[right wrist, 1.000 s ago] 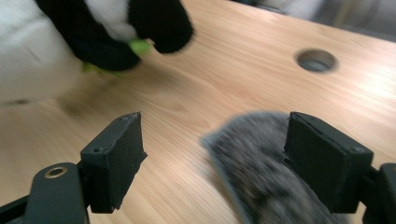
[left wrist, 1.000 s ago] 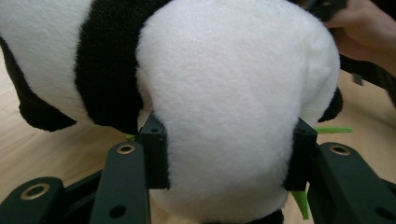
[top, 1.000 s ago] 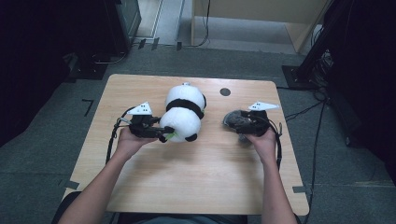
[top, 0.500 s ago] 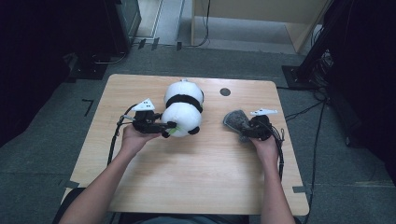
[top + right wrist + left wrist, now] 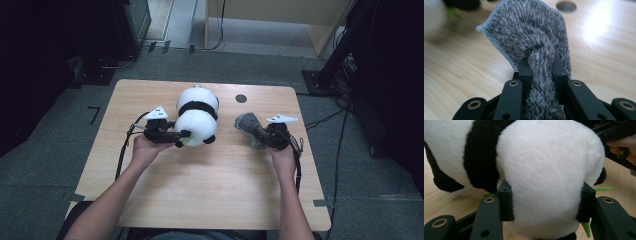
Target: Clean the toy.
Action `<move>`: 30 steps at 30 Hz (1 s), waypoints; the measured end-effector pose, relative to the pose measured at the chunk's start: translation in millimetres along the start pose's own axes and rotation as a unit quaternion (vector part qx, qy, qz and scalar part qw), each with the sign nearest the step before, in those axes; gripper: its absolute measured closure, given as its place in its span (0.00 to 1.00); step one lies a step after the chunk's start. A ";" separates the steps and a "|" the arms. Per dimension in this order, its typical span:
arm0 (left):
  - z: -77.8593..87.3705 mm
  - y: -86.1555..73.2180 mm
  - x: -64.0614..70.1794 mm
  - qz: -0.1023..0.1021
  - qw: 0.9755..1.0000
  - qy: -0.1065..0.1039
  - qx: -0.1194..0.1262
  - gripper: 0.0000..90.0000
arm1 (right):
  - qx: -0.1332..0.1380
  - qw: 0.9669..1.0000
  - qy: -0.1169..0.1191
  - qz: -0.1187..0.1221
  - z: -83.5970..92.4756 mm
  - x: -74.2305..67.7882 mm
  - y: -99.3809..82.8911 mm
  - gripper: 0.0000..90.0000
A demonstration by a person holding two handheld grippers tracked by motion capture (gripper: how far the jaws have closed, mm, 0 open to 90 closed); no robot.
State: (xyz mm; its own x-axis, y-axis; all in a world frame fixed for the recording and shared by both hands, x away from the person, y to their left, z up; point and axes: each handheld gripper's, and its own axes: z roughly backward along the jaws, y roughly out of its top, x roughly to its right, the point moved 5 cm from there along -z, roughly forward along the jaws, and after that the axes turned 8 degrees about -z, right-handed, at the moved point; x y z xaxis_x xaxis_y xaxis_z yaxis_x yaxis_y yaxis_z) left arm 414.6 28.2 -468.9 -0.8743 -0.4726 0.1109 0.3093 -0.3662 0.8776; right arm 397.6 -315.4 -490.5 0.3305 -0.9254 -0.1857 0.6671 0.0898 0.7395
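Panda: A plush panda lay on its side near the middle of the wooden table as I watched from the high view, its white head toward me and its black-banded body pointing to the far edge.
Left gripper: The left gripper, held in the person's left hand, was clamped on the panda's white head; in the left gripper view its two black jaws pressed into the fur from either side, denting it.
Green scrap: A thin green strip showed by the panda's head, and another green sliver poked out at the right-hand jaw.
Cloth: A grey fluffy cloth sat to the right of the panda, near it but apart, bunched up off the tabletop.
Right gripper: The right gripper, in the person's right hand, had just been closing its jaws, and I saw them pinched tight on a fold of the cloth, the rest fanning out beyond the tips with its stitched edge showing.
Table: A dark round hole marked the far side of the top, just beyond the cloth.
Surroundings: Grey carpet ran round the table, with cables trailing on the right.
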 end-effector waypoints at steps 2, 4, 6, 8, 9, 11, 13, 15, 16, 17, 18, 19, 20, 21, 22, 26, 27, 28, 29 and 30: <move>-1.0 0.1 1.9 -0.003 1.000 0.001 -0.001 0.52 | 0.013 1.000 0.011 0.004 7.2 -10.1 4.5 0.84; -3.0 0.3 3.4 -0.006 1.000 0.003 -0.002 0.52 | 0.021 1.000 0.018 0.014 12.6 -19.8 8.9 0.84; -5.6 0.5 5.1 -0.007 1.000 0.004 -0.003 0.52 | 0.027 0.999 0.025 0.019 16.5 -27.7 13.5 0.84; -8.8 0.4 7.5 -0.012 1.000 0.003 -0.004 0.52 | 0.029 0.999 0.038 0.021 19.1 -34.7 17.8 0.84; -10.4 0.2 8.7 -0.016 1.000 0.002 -0.007 0.52 | 0.029 0.998 0.044 0.022 20.0 -38.4 19.5 0.84; -13.6 -0.1 10.8 -0.022 1.000 0.002 -0.011 0.52 | 0.025 0.998 0.060 0.023 21.0 -45.8 22.5 0.84; -16.3 -0.4 12.8 -0.021 1.000 0.002 -0.013 0.52 | 0.023 0.997 0.072 0.026 22.5 -53.7 25.7 0.84; -18.3 -0.7 14.8 -0.021 1.000 0.003 -0.015 0.52 | 0.028 0.996 0.075 0.035 25.8 -62.1 29.4 0.84; -19.5 -0.7 16.5 -0.019 1.000 0.004 -0.015 0.52 | 0.031 0.996 0.076 0.039 27.6 -65.5 31.1 0.84; -20.2 -0.7 17.8 -0.018 1.000 0.004 -0.016 0.52 | 0.037 0.995 0.078 0.043 30.7 -71.5 33.8 0.84; -21.0 -0.6 19.5 -0.017 1.000 0.004 -0.016 0.52 | 0.042 0.995 0.082 0.047 33.1 -76.6 36.2 0.84; -21.6 -0.4 21.1 -0.019 1.000 0.004 -0.018 0.52 | 0.047 0.994 0.085 0.052 35.4 -82.2 38.4 0.84; -22.2 -0.1 23.0 -0.020 1.000 0.004 -0.017 0.52 | 0.051 0.993 0.087 0.056 37.0 -87.7 40.5 0.84; -22.6 0.2 24.4 -0.022 1.000 0.005 -0.018 0.52 | 0.053 0.993 0.088 0.061 37.9 -92.8 42.2 0.84; -23.0 0.8 25.9 -0.020 1.000 0.005 -0.016 0.52 | 0.057 0.992 0.090 0.061 37.7 -98.0 43.5 0.84; -22.6 2.8 29.5 -0.020 1.000 0.010 -0.015 0.52 | 0.040 0.992 0.103 0.062 26.4 -114.2 41.2 0.83; -22.7 2.6 29.3 -0.020 1.000 0.014 -0.017 0.52 | 0.038 0.992 0.103 0.063 24.1 -117.2 39.8 0.84; -22.3 2.2 27.9 -0.019 1.000 0.015 -0.018 0.52 | 0.039 0.992 0.103 0.064 23.0 -118.9 39.1 0.84; -22.0 2.3 27.1 -0.015 1.000 0.015 -0.016 0.52 | 0.040 0.991 0.106 0.065 22.0 -121.5 38.3 0.84; -21.6 2.6 26.7 -0.013 1.000 0.017 -0.016 0.52 | 0.040 0.991 0.110 0.063 21.8 -123.8 38.1 0.84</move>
State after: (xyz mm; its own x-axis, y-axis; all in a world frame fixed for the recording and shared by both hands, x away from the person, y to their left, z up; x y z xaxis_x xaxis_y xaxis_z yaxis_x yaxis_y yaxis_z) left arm 400.2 -2.7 -473.8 -0.8697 -0.4883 0.0717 0.2979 -0.4036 0.8651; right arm 367.6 -205.5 -425.3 0.5512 -0.8051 -0.2192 0.5588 0.1611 0.8135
